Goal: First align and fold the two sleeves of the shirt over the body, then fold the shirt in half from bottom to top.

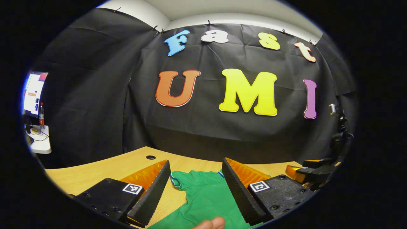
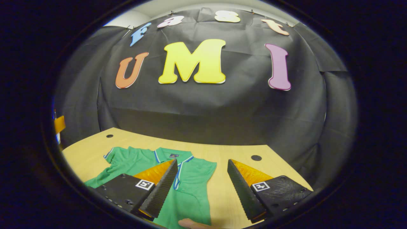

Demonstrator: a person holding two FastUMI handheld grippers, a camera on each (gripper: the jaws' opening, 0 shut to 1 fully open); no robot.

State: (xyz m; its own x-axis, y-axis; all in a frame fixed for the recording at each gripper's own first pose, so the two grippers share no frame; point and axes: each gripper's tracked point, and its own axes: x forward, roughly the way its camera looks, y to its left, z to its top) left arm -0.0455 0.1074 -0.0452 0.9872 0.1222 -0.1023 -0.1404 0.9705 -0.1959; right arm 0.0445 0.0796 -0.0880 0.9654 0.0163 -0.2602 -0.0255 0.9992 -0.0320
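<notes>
Both grippers hang with jaws spread wide and nothing between them: our left gripper [image 1: 194, 187] hovers low over the green shirt [image 1: 206, 197], and our right gripper [image 2: 202, 184] hovers a little farther back, its left finger over the shirt's right side and its right finger over bare wooden table [image 2: 241, 152]. In the right gripper view the shirt [image 2: 190, 181] lies flat on the table, collar [image 2: 173, 156] toward the booth wall, one short sleeve [image 2: 119, 157] spread out to the left with a striped cuff; the right edge of the body looks straight, so we judge that side may already be tucked, though we cannot tell for sure. In the left gripper view the sleeve cuff [image 1: 175, 181] sits just beside the left finger, and the other gripper [image 1: 305, 173] shows at the far right edge. A fingertip [image 1: 211, 223] shows at the bottom rim of that view. We judge the sleeve folds are not finished and the bottom-to-top fold has not begun. Risks from here: pinching only the top layer would drag the sleeve while leaving the body bunched; closing too deep could catch both layers and pull the whole shirt across the smooth table; uneven grips by the two hands would skew the fold, leaving sleeves misaligned; the cable hole [image 2: 256, 157] could snag an edge.
</notes>
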